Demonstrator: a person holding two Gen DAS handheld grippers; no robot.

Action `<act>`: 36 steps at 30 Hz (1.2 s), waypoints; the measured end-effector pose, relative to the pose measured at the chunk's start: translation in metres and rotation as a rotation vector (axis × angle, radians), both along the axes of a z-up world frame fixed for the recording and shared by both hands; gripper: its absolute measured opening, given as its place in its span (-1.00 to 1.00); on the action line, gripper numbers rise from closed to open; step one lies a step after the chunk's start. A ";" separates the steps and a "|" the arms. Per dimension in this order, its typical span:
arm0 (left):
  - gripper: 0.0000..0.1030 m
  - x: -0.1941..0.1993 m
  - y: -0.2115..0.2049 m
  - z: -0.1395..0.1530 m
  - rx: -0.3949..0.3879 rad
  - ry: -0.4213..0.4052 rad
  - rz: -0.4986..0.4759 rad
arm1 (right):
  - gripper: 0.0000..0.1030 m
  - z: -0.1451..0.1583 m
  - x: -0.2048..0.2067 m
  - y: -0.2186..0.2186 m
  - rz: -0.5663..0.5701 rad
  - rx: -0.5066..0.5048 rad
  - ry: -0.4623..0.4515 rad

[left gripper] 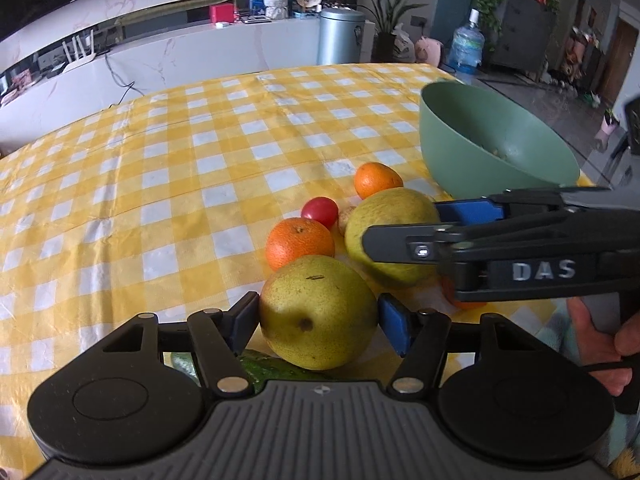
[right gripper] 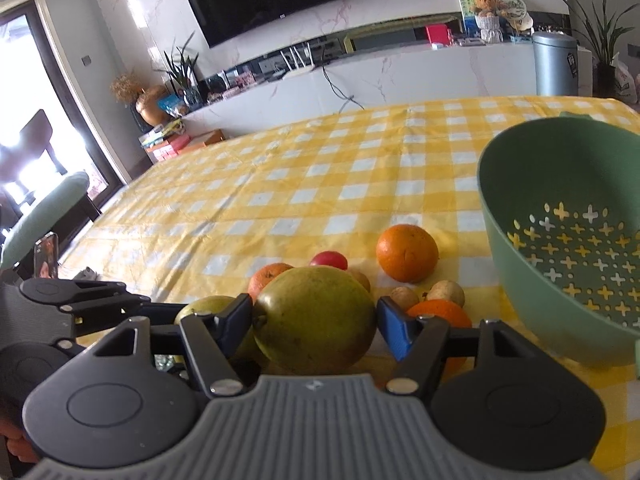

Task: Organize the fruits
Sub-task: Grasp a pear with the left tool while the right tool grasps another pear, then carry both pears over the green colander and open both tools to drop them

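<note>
Left wrist view. The left gripper [left gripper: 318, 322] straddles a yellow-green pear [left gripper: 316, 312], which sits dead ahead between its two blue pads. The left pad looks to be touching the skin; the right pad stands a sliver off, so I read the jaws as spread around the fruit, not yet pinching. The pear lies with one end toward the camera, its long axis running away along the fingers. A cucumber [left gripper: 268, 366] lies just under the near side. Beyond: an orange [left gripper: 299, 242], a small red tomato [left gripper: 319, 211], a second orange [left gripper: 377, 179]. The green bowl [left gripper: 492, 148] stands to the upper right, tipped, mouth facing the fruit. The right gripper [left gripper: 404, 226] crosses in from the right, across a second pear [left gripper: 390, 236]; a hand [left gripper: 600, 344] shows at the right edge.

Right wrist view. The right gripper [right gripper: 316, 322] has the second pear [right gripper: 314, 320] between its pads, the left pad against the skin, the right one at or just shy of it (too close to call a firm hold). The jaws are spread to the pear's width. The bowl [right gripper: 520, 216] lies to the right, near, its holed bottom bare. The right hand is the nearer to it. Small brown fruits [right gripper: 446, 292] and an orange [right gripper: 407, 253] sit between pear and bowl, so the way over is likely up first. The checked surface [right gripper: 320, 168] is bare beyond; its far edge is well off.
</note>
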State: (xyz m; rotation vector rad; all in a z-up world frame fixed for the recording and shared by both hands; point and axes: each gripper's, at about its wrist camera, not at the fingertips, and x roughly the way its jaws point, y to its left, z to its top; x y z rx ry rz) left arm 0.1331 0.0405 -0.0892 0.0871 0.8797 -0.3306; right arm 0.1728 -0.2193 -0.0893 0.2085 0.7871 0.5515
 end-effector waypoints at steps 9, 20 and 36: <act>0.43 -0.008 0.008 0.028 -0.049 -0.034 0.075 | 0.26 0.028 -0.017 -0.023 -0.054 0.060 -0.081; 0.43 -0.004 -0.030 0.076 -0.105 -0.103 0.051 | 0.25 0.066 -0.022 -0.078 -0.184 0.088 -0.141; 0.43 0.077 -0.147 0.084 -0.114 0.039 -0.159 | 0.25 0.062 0.037 -0.153 -0.055 -0.244 -0.067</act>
